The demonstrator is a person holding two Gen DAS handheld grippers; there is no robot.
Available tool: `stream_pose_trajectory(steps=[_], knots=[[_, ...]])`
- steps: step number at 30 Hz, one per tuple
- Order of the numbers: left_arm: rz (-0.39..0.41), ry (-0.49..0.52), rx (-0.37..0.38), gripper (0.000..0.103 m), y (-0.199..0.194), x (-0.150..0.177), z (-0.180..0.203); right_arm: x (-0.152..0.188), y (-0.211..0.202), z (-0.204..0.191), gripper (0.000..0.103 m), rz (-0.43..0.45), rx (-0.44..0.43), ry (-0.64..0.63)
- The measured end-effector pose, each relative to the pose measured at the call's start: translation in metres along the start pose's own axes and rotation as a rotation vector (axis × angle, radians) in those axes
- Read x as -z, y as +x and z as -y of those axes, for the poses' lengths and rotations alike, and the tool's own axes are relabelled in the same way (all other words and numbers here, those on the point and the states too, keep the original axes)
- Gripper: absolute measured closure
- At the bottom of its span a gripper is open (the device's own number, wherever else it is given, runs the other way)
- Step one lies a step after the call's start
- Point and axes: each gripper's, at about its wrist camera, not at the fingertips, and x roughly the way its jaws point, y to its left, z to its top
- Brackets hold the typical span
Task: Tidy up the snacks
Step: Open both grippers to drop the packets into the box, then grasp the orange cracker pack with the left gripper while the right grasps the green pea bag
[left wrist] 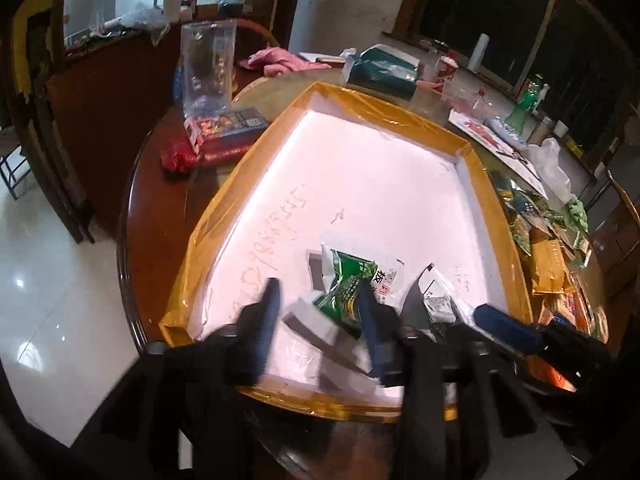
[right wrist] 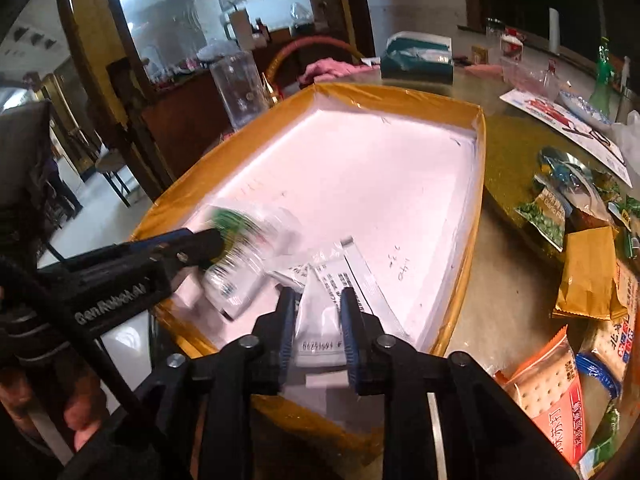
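Glossy green packet (left wrist: 344, 284), white foam tray (left wrist: 360, 184)

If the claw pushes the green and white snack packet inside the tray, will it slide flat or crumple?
The green and white snack packet looks thin, crinkled film, so probably light and floppy. On the tray with its smooth white floor it would likely slide, perhaps buckling first. Its glossy wrapper may slip between claw pads.

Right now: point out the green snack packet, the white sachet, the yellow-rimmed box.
green snack packet (left wrist: 347, 285), left wrist view, printed front
white sachet (right wrist: 322, 314), right wrist view, lower half
yellow-rimmed box (right wrist: 400, 95), right wrist view, far rim
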Motion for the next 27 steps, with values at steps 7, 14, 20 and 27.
stream_pose_trajectory(steps=[7, 14, 20, 27], knots=[[0.088, -0.031, 0.014, 0.035, -0.032, 0.007, 0.009, 0.004, -0.043, 0.011, 0.040, 0.125, -0.043, 0.029], [0.124, 0.023, 0.132, 0.020, -0.067, 0.029, 0.058, 0.043, -0.095, 0.063, 0.034, 0.190, -0.089, 0.183], [0.037, 0.116, 0.258, 0.017, -0.065, 0.048, 0.126, 0.088, -0.132, 0.117, 0.034, 0.186, -0.046, 0.295], [-0.164, 0.158, 0.292, 0.017, -0.025, 0.065, 0.187, 0.123, -0.162, 0.155, 0.034, 0.197, -0.019, 0.380]])
